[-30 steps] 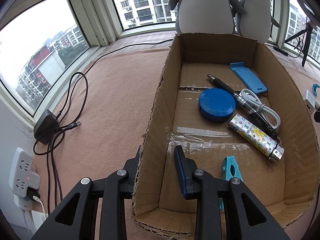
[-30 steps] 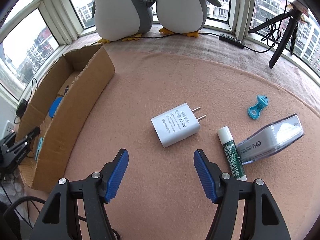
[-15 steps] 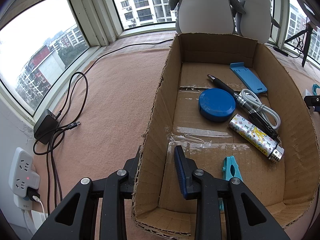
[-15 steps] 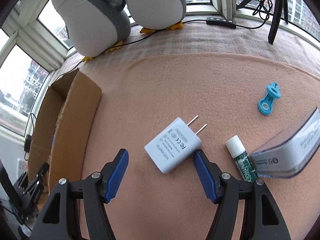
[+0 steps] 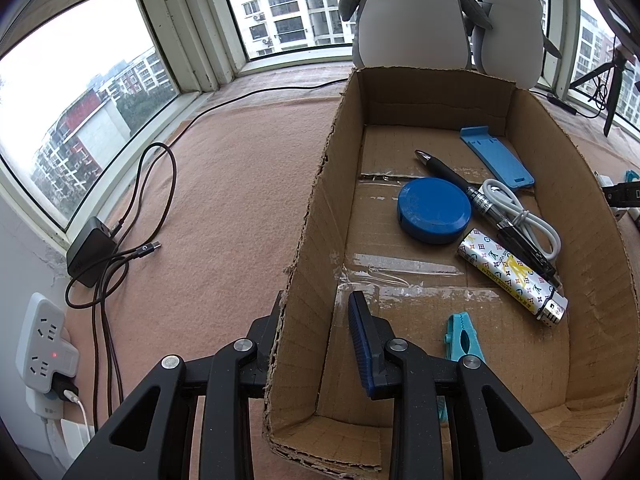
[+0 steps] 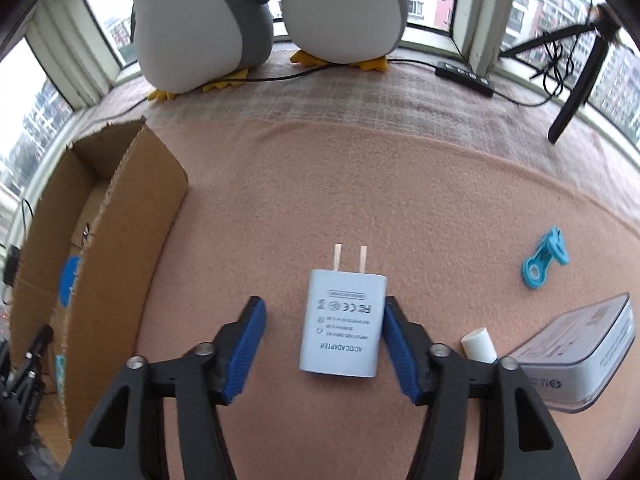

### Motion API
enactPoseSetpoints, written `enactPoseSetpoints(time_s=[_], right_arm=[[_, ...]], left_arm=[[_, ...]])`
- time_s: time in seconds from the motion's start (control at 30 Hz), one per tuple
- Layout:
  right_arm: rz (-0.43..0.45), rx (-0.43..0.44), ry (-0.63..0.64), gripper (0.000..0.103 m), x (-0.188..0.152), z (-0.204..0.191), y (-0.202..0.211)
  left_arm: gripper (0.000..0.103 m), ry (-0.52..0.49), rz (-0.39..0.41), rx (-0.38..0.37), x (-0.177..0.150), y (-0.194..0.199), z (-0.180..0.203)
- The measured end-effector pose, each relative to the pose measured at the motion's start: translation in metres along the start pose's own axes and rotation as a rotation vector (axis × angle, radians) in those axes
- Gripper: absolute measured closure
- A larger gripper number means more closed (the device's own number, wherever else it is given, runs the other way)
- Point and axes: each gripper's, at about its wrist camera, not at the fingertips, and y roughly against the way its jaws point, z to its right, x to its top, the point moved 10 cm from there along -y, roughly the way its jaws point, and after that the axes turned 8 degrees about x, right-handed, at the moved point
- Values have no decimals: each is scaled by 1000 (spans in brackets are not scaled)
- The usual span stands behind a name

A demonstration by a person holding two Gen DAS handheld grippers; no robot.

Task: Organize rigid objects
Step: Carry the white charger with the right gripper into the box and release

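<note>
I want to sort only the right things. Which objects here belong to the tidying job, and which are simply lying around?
Job: cardboard box, white charger, blue clip, glue stick, clear case.

Lying about: stuffed penguins, tripod, power strip, black cable.

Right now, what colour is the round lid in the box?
Solid blue round lid, lying flat on the floor of the cardboard box; clearest in the left wrist view.

The clear plastic case [image 6: 576, 360] ran off the right edge. The white-capped glue stick [image 6: 478, 346] lay mostly hidden behind the right gripper's finger [image 6: 404, 354].
</note>
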Motion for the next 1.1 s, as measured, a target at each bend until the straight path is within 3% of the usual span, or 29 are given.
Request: enactPoseSetpoints(time_s=[0.1,0.47,0.8,1.1], right_arm=[[-1,-7,21,71,0,1,0],[50,102,13,71,-4,-21,23],[176,248,159,71,30,-103,79],[166,279,303,71,49,-172,67]], left_arm=[[73,2,0,-1,0,0,0],[73,16,0,-8,0,0,-1],[73,22,2,-10,0,0,-2],[73,22,3,-10,0,0,-2]])
